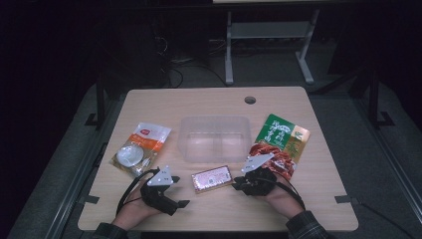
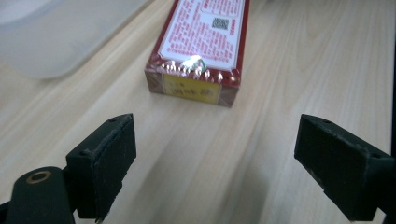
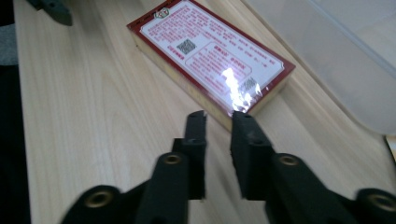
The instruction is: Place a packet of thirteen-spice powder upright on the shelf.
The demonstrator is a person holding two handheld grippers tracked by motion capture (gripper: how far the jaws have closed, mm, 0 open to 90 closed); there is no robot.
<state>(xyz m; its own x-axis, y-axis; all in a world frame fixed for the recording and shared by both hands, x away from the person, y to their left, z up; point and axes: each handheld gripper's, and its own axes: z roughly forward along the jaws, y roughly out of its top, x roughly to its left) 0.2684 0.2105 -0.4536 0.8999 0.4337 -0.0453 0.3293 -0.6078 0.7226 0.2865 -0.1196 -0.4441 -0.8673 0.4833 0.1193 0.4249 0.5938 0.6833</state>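
Red box (image 1: 212, 179) flat on table (image 1: 318, 199), btwn grippers, just before clear tub (image 1: 215, 138). Left gripper (image 2: 215, 163) jaws wide apart, empty. Right gripper (image 3: 219, 119) jaws narrowly apart at box corner (nothing pinched). Risk: narrow gap shoves box instead of gripping.

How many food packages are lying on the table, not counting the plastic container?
3. An orange and white pouch lies at the left, a small red box at the front middle, and a green and red pouch at the right. None seems hidden.
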